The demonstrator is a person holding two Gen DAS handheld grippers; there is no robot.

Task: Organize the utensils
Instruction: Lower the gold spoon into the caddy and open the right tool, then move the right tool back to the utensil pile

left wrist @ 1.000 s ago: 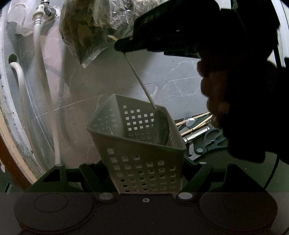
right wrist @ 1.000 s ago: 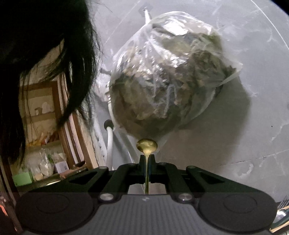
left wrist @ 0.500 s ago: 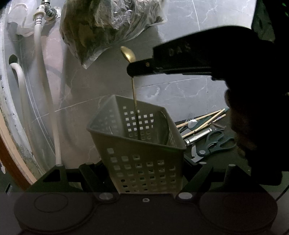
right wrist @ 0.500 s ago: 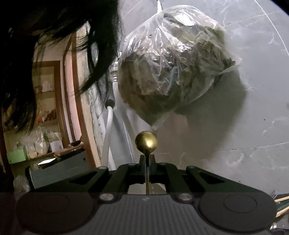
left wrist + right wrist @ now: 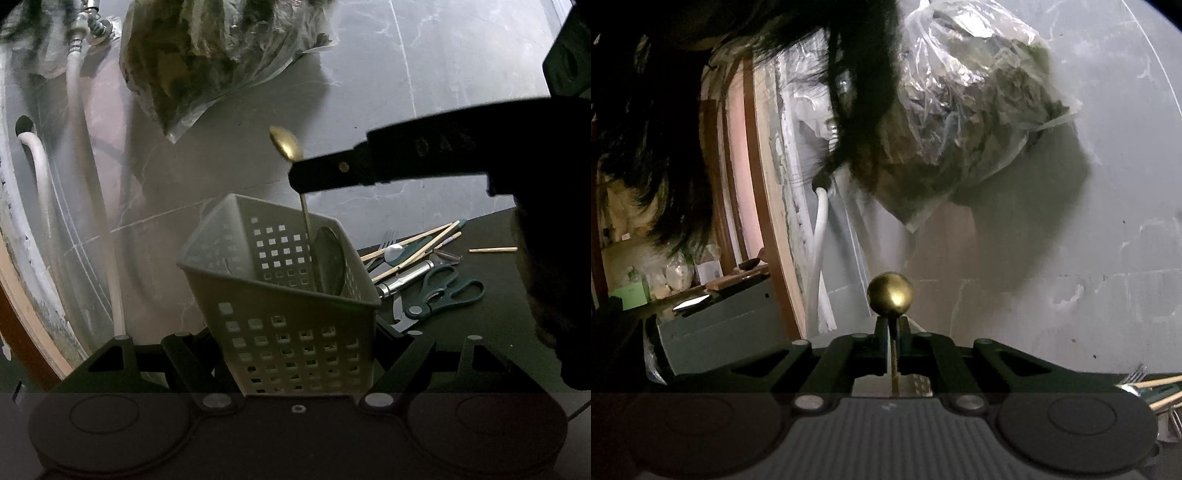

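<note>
Change since earlier frames: we note the right tongs [image 5: 295, 177] have swung the gold spoon [image 5: 286, 144] from a slant to near upright and carried it lower, its handle now further down inside the basket [image 5: 288, 332]; the basket and the left tongs [image 5: 295, 354] have not shifted.
Left tongs: we find them clamped on the near lower wall of the basket, one finger [image 5: 184, 354] on each side of it.
Basket: pale, perforated, tilted with its open mouth toward the wall; a dark round-headed utensil [image 5: 328, 258] already leans inside at the right.
Right tongs: in their own view [image 5: 893, 328] we see the jaws easing apart, a thin gap showing beside the spoon's stem, which stands between them.
Gold spoon: bowl uppermost [image 5: 890, 294], just above the tongs; stem runs down into the basket, beside the dark utensil.
Remaining utensils: we record chopsticks [image 5: 417, 247], a fork [image 5: 386, 236], a white spoon [image 5: 393, 253], a metal-handled tool [image 5: 404, 275] and green-handled scissors [image 5: 443, 291] lying together on the dark tabletop [image 5: 480, 332] to the right of the basket; one stick [image 5: 493, 250] lies apart.
Background: a clear plastic bag [image 5: 960, 110] of dried leafy matter hangs against the grey marbled wall [image 5: 443, 74]; white hoses [image 5: 85, 147] run down at the left.
Person: dark hair [image 5: 701, 110] fills the upper left of the right wrist view.
</note>
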